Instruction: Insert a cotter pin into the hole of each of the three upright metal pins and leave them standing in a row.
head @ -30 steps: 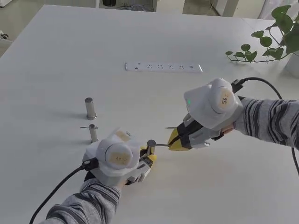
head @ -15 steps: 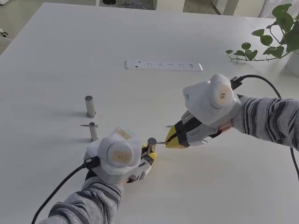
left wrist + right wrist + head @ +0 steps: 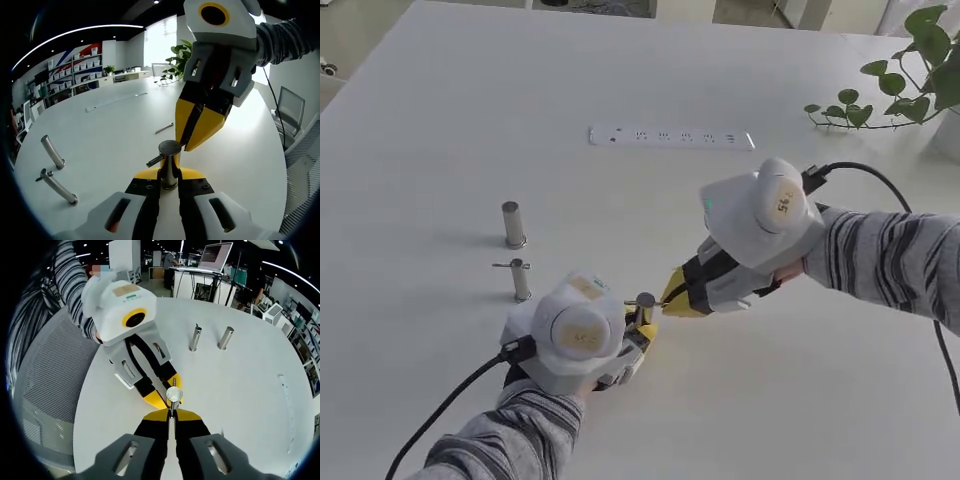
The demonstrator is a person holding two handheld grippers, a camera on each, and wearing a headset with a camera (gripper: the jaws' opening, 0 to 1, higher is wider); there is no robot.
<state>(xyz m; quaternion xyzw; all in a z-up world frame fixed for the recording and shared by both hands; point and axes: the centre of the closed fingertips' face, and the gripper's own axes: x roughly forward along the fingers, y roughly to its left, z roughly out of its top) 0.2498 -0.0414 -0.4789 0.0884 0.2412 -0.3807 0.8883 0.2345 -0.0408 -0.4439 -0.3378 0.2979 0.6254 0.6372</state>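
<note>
My left gripper is shut on an upright metal pin near the table's front. From the right, my right gripper is shut on a thin cotter pin, its yellow tips almost against the metal pin's head. The cotter pin's end pokes out the far side of the hole. To the left stand two more metal pins: the nearer one carries a cotter pin, the farther one is bare.
A white power strip lies across the middle of the white table. A leafy plant sits at the far right edge. A spare cotter pin lies on the table beyond the held pin.
My right gripper has moved left, closing the gap to the held metal pin, and the cotter pin has gone further into the hole. The left gripper has stayed put.
</note>
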